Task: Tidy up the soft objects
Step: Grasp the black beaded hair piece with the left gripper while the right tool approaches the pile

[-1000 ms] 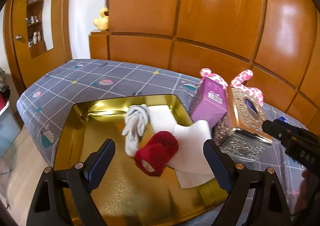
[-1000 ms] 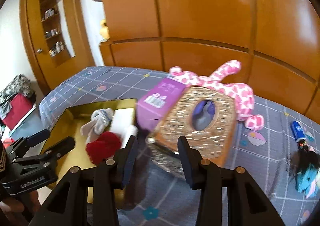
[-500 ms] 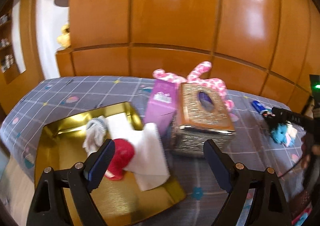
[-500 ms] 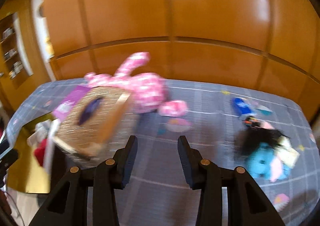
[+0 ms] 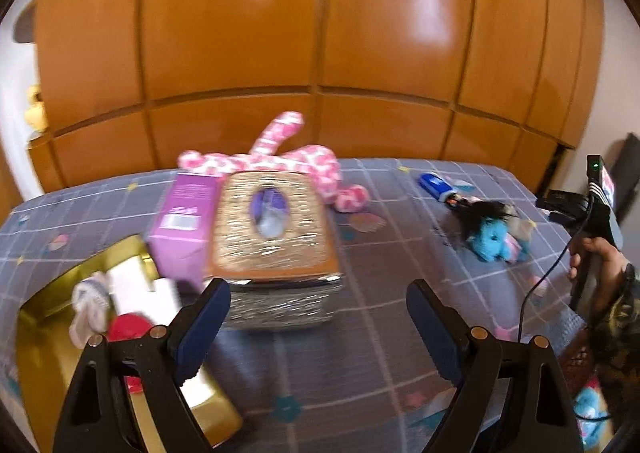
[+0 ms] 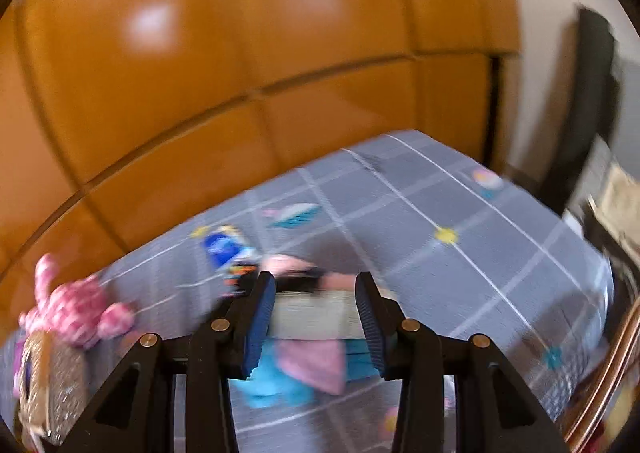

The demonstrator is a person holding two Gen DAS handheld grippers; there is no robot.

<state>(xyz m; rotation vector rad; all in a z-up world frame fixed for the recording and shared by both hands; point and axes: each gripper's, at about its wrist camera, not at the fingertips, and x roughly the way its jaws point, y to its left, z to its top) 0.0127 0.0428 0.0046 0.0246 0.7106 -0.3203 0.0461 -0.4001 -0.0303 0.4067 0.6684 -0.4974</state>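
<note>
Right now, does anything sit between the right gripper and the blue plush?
Nothing visible does. The right gripper is open just above the blue plush, which lies on the bedspread partly under a pink cloth. The view is blurred.

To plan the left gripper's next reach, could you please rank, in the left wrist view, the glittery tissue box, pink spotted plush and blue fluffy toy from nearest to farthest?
1. Glittery tissue box: directly ahead of left gripper.
2. Blue fluffy toy: right.
3. Pink spotted plush: behind the box, by the wooden wall.
</note>
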